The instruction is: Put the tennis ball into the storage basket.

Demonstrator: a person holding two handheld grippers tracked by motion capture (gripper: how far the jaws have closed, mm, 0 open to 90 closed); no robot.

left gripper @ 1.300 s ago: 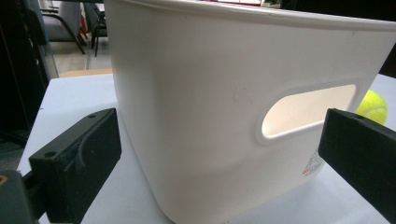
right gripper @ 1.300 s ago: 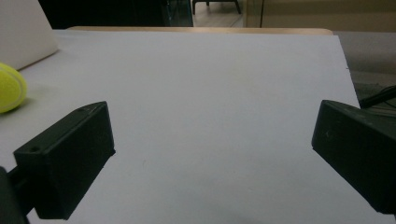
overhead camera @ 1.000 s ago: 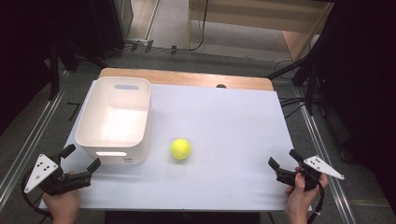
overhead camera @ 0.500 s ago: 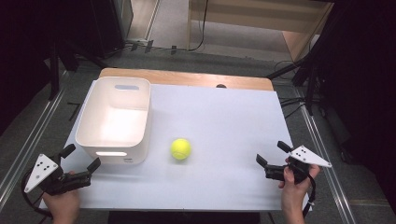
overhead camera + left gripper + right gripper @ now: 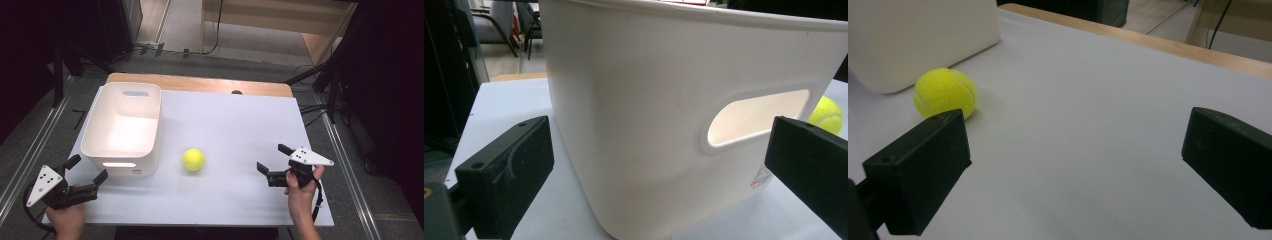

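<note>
The tennis ball [image 5: 193,159] lies on the tabletop [image 5: 235,125] near the middle of its front edge, just beside the white bin [image 5: 123,129]; the right gripper [image 5: 272,164], fingers wide, points at it from the front right corner; the left gripper [image 5: 86,170], fingers wide, faces the bin at the front left corner.

White-topped table [image 5: 235,125], wooden strip along far edge. On it: white plastic bin [image 5: 122,129] at left, tennis ball [image 5: 193,159] just beside it.

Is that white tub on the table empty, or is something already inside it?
Empty, as far as the high view shows. The white tub stands upright with a bare inside, and the tennis ball lies outside it on the table.
</note>
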